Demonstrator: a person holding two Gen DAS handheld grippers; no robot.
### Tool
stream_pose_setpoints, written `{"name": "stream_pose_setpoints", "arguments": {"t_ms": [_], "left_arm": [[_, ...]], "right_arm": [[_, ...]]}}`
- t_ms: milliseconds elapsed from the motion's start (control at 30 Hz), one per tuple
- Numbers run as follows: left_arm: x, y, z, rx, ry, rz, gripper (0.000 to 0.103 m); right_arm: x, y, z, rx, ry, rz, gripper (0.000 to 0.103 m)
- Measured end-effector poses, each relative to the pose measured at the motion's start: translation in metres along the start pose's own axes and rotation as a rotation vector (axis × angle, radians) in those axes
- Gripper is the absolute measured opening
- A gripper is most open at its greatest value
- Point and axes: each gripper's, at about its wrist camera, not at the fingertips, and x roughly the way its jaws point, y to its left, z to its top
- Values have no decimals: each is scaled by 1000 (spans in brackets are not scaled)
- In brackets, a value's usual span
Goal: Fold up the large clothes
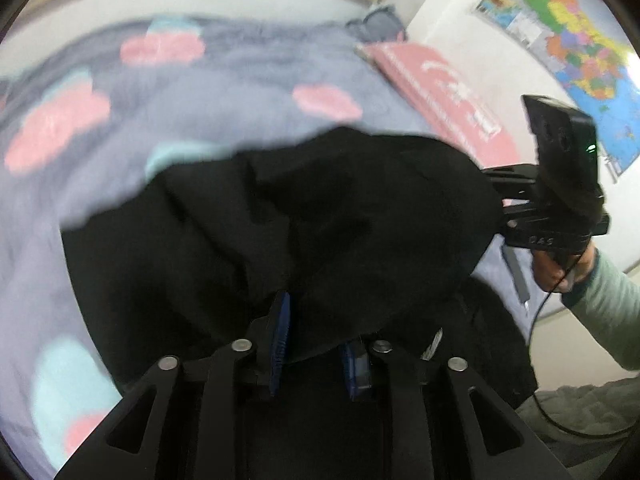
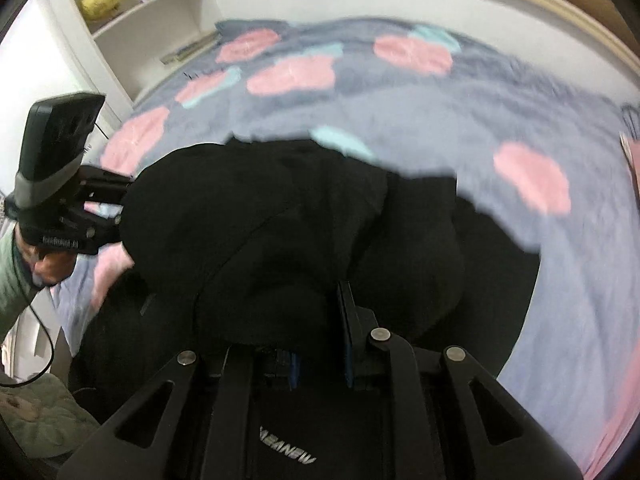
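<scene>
Here, the left claw [image 1: 316, 344] is nearly closed, its blue pads [image 1: 280, 340] pinching a bunched fold of the black garment [image 1: 320, 208], which billows up just ahead of the fingers and hides their tips. The right claw [image 2: 320, 332] is likewise almost shut on the same garment [image 2: 280, 240], cloth heaped over its pads. Beyond both claws lies the bed [image 2: 480, 112], covered by a grey blanket with pink and teal blotches. Each claw shows at the other's side, held by a hand [image 1: 560, 268] in a pale green sleeve [image 1: 616, 312].

White walls [image 1: 448, 28]; map poster [image 1: 576, 40]; corner shelves [image 2: 148, 20]; patterned bedspread [image 2: 440, 112]
</scene>
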Motion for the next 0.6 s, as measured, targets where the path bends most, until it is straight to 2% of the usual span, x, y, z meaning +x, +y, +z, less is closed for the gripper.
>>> {"name": "stream_pose_setpoints", "arguments": {"t_ms": [33, 133, 233, 267, 300, 367, 500, 600], "left_arm": [[6, 0, -9, -22, 16, 9, 32], [18, 2, -31, -89, 51, 20, 32], [-3, -2, -42, -122, 24, 19, 32], [-17, -2, -43, -131, 2, 10, 35], [-27, -2, -44, -136, -13, 4, 38], [-54, -1, -44, -146, -67, 0, 49], [-100, 0, -27, -167, -209, -51, 55], [-105, -5, 8, -158, -274, -73, 55]], "right_arm": [[7, 2, -12, 12, 24, -13, 22], [12, 7, -31, 31, 73, -37, 25], [-2, 2, -38, 60, 86, -40, 30], [-12, 0, -39, 68, 78, -36, 34], [-18, -2, -43, 74, 73, -36, 44], [-40, -9, -40, 96, 43, -41, 59], [-79, -19, -14, 152, -79, 12, 59], [-82, -22, 19, 210, -147, 45, 59]]}}
